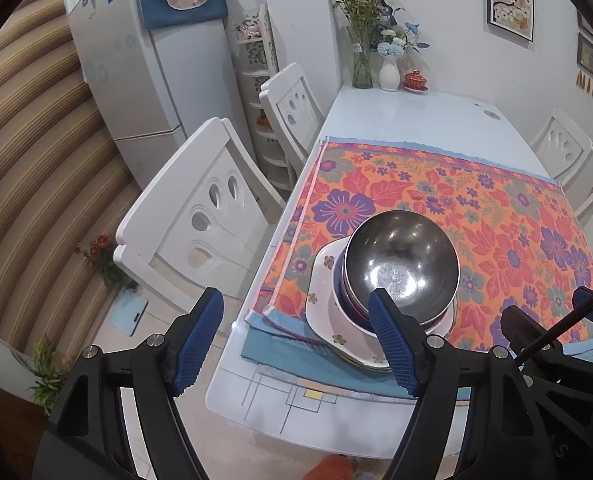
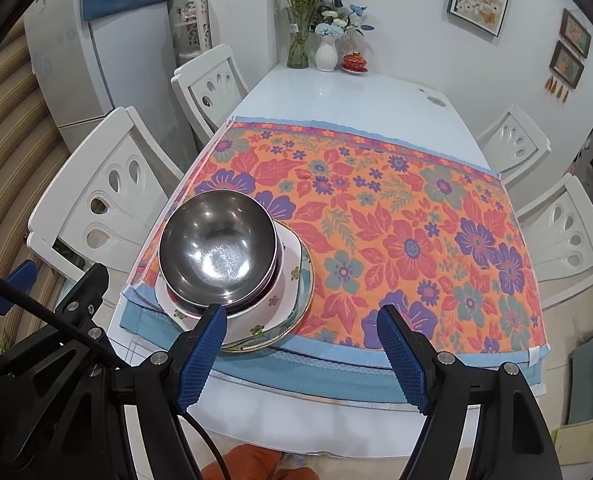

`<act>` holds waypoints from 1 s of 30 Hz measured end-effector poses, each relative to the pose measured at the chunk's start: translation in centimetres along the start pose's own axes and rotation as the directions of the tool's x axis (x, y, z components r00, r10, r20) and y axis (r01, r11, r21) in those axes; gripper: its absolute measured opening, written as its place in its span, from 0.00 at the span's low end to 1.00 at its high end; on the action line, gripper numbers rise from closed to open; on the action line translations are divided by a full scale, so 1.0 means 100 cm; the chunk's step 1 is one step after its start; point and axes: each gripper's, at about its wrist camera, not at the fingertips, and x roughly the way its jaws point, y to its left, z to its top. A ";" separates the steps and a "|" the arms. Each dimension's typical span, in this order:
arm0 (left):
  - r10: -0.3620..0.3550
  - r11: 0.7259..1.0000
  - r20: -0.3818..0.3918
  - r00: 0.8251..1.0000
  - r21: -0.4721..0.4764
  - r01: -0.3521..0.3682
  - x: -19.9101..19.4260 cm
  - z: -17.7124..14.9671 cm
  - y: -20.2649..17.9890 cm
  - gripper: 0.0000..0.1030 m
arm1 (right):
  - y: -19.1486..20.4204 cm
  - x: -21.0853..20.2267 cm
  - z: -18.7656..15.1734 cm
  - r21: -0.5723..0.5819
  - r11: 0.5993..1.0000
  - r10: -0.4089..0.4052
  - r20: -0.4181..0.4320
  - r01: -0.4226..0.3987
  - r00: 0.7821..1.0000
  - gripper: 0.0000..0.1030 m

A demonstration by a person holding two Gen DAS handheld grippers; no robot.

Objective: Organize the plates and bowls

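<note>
Nearest the cameras, both grippers hang above the near edge of the table with nothing between their blue pads; the left gripper (image 1: 302, 344) has its fingers spread wide apart, one pad over the floor off the table's left side and the other in front of the stacked dishes, and the right gripper (image 2: 302, 354) is likewise spread wide, its fingers over the near hem of the cloth; in the left wrist view the right gripper shows at the right edge, and in the right wrist view the left one shows at the lower left. Just beyond the fingers, on the near left corner of the floral cloth (image 2: 396, 216), stands the stack: a steel bowl (image 2: 217, 249) sits upright on top of further nested bowls, whose number cannot be told, and these rest on a white flowered plate (image 2: 272, 304) with another plate (image 2: 306, 280) beneath it. The cloth covers the near half of the white table (image 2: 336, 96); white chairs (image 1: 200, 216) stand along both sides; at the far end stand a glass vase of flowers (image 2: 298, 46), a white vase (image 2: 325, 56) and a red lidded cup (image 2: 354, 61); a refrigerator (image 1: 136, 80) stands beyond to the left.
</note>
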 end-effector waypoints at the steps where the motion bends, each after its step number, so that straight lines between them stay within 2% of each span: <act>1: -0.003 1.000 0.002 1.000 0.003 0.003 0.000 0.001 0.000 0.71 | 0.000 0.000 0.000 0.001 1.000 0.001 0.001 -0.001 1.000 0.73; 9: 0.004 1.000 0.023 1.000 0.021 -0.004 -0.001 0.008 -0.004 0.72 | -0.003 0.002 0.003 0.002 1.000 0.010 -0.003 -0.010 1.000 0.73; 30: -0.023 0.998 0.006 1.000 0.056 0.023 0.007 0.015 -0.017 0.72 | -0.019 0.013 0.007 0.057 0.998 0.032 -0.016 -0.031 0.999 0.73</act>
